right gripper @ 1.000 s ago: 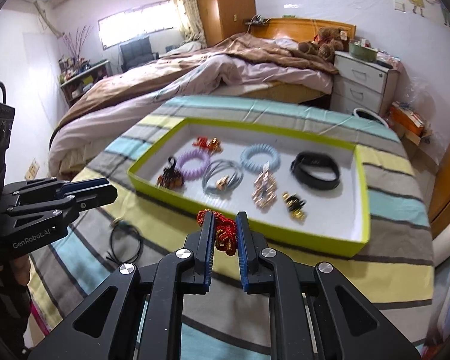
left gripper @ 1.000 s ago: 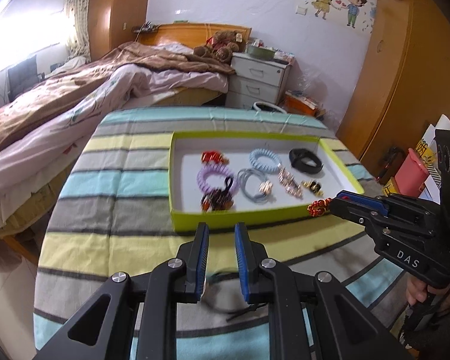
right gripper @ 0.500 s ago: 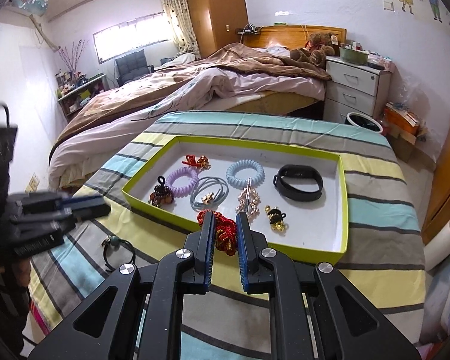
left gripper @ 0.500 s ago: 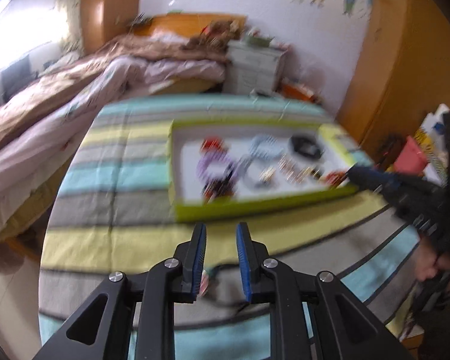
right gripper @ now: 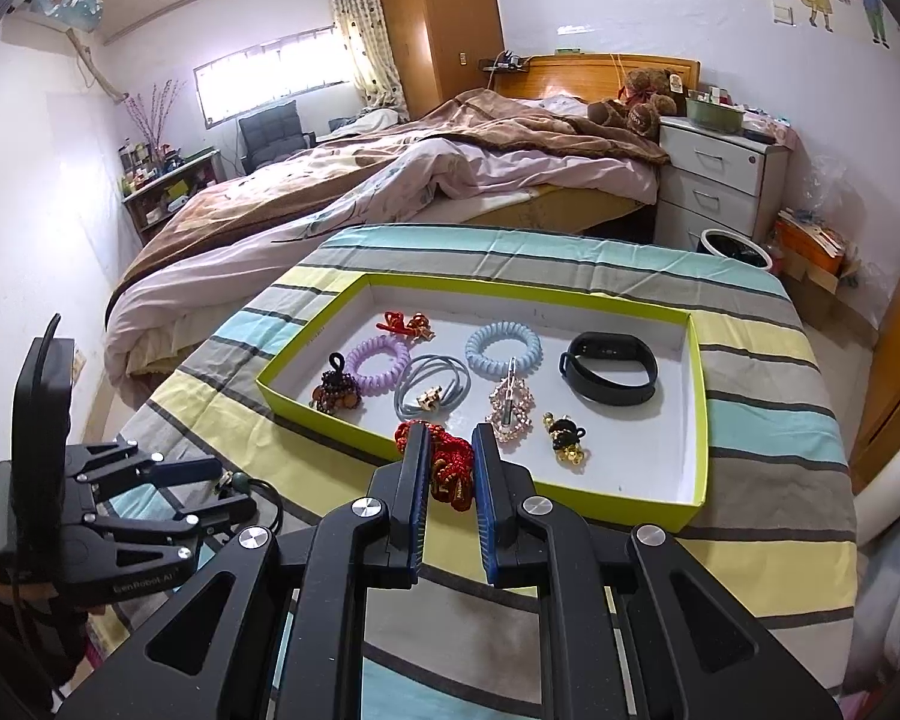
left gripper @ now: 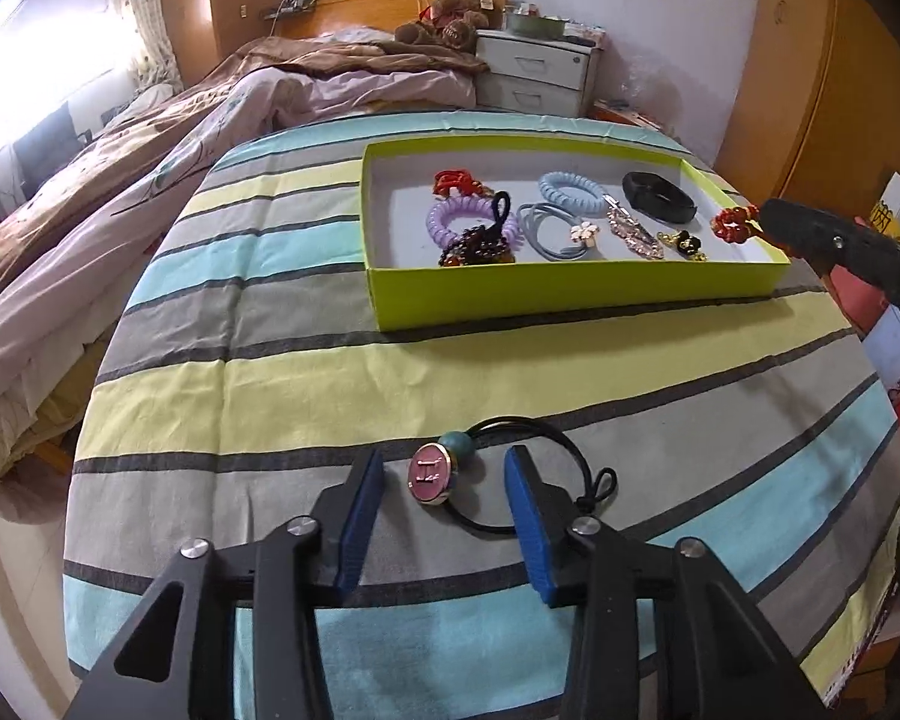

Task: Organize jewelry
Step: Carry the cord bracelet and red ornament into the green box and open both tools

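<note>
A lime-green tray (left gripper: 570, 291) (right gripper: 630, 513) on the striped cloth holds several hair ties, a black band (right gripper: 611, 369) and small ornaments. My left gripper (left gripper: 444, 483) is open, its jaws either side of a black hair tie with a pink round charm (left gripper: 431, 473) lying on the cloth. My right gripper (right gripper: 450, 450) is shut on a red knotted ornament (right gripper: 447, 468) and holds it over the tray's near rim. In the left wrist view the red ornament (left gripper: 732, 224) hangs at the tray's right end.
The table (left gripper: 306, 396) is covered by a striped cloth. A bed (right gripper: 390, 180) lies beyond it and a white drawer unit (right gripper: 720, 180) stands at the back right. A paper roll (right gripper: 888, 495) is at the right edge.
My left gripper has opened and come down around the black hair tie with the pink charm. My right gripper has carried the red ornament forward over the tray's rim.
</note>
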`<action>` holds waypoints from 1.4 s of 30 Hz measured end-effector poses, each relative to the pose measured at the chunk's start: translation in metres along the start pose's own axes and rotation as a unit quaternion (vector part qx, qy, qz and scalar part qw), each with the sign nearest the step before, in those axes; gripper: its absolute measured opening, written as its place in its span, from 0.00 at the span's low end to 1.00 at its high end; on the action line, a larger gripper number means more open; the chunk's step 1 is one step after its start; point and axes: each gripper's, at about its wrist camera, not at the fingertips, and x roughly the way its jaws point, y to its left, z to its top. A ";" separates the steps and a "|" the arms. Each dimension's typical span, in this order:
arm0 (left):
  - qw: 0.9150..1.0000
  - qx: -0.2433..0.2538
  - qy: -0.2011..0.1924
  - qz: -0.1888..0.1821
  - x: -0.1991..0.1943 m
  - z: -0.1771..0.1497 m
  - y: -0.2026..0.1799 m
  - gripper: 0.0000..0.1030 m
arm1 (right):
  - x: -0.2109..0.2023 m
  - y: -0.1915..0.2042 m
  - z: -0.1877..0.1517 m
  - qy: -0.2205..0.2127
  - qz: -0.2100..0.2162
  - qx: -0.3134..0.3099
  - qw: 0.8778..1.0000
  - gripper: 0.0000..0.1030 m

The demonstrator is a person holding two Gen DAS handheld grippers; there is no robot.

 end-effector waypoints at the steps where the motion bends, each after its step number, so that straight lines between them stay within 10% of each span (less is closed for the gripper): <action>1: 1.000 -0.002 0.000 0.004 0.000 0.001 0.000 0.25 | 0.000 0.000 0.000 0.000 0.000 0.000 1.000 0.14; 23: 0.996 0.007 -0.091 -0.026 -0.038 0.069 -0.012 0.16 | -0.005 -0.019 0.026 -0.023 -0.027 0.010 0.999 0.14; 42: 0.998 -0.010 -0.041 -0.043 0.042 0.118 -0.020 0.16 | 0.052 -0.068 0.023 0.043 -0.081 0.030 0.995 0.14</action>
